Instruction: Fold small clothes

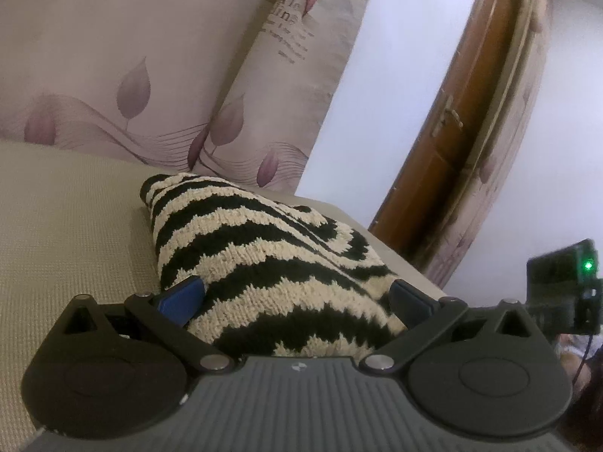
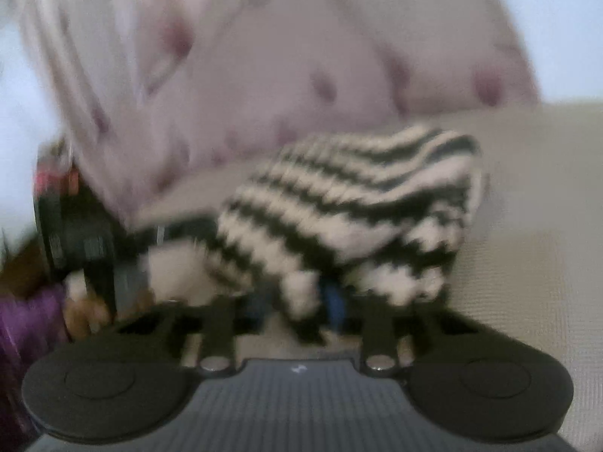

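From the left wrist: your left gripper [image 1: 297, 301] stands spread wide, its blue pads flanking one black-and-cream zigzag-striped knitted garment [image 1: 264, 260] heaped dead ahead on the beige woven surface [image 1: 68, 233], long axis running away leftward; whether the pads press it is unclear. From the right wrist, blurred: your right gripper [image 2: 301, 307], nearly closed, pinches that single garment's near edge [image 2: 305, 297]; the bulk lies ahead and rightward.

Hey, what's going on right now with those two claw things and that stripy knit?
Left gripper jaws wide, striped knit bunched between them. Right gripper pinched on a knit edge, picture blurred. Knit lies on beige bed cover. Nothing in the way.
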The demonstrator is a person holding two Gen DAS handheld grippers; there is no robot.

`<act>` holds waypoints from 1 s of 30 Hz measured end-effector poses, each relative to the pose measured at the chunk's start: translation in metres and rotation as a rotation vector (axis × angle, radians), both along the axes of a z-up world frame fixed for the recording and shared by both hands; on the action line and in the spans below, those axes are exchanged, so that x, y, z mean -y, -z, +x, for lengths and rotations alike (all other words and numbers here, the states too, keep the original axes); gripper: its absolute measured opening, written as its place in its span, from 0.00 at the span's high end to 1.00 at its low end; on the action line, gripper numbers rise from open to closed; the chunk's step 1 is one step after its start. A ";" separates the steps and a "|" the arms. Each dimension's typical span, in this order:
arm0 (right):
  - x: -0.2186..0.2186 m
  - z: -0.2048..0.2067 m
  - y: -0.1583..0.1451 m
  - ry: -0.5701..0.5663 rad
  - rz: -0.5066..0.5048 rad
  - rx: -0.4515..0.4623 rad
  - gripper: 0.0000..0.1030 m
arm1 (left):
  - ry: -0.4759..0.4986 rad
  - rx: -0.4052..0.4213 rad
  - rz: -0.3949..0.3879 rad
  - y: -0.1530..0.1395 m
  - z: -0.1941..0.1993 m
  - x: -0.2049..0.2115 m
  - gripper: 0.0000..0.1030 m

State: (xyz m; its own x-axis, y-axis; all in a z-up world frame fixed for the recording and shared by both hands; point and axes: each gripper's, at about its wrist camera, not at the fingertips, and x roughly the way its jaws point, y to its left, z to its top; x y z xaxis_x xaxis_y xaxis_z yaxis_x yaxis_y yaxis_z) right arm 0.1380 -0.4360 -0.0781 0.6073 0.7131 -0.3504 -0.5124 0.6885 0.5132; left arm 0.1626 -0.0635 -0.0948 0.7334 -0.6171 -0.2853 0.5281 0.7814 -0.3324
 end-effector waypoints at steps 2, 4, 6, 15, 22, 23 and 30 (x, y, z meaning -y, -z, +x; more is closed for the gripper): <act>0.026 -0.003 0.004 0.080 0.129 -0.027 0.88 | -0.003 -0.005 -0.007 0.001 0.001 0.000 0.00; 0.038 -0.005 0.013 0.140 0.136 -0.069 0.88 | 0.002 -0.003 -0.011 0.001 0.000 0.001 0.00; 0.034 -0.007 0.020 0.157 0.059 -0.093 0.88 | 0.000 0.002 -0.001 0.001 0.000 0.003 0.00; 0.031 -0.007 -0.005 0.139 0.118 -0.050 0.77 | -0.012 -0.002 -0.003 0.002 0.000 0.002 0.00; 0.000 0.030 0.002 0.156 0.052 -0.150 0.82 | -0.035 -0.006 -0.029 0.000 -0.002 -0.001 0.00; -0.005 0.026 -0.003 0.172 0.007 -0.119 0.87 | -0.039 -0.016 -0.060 -0.002 -0.003 -0.004 0.00; 0.021 0.001 -0.021 0.274 -0.115 -0.017 0.92 | -0.042 -0.077 -0.108 -0.004 0.003 -0.004 0.00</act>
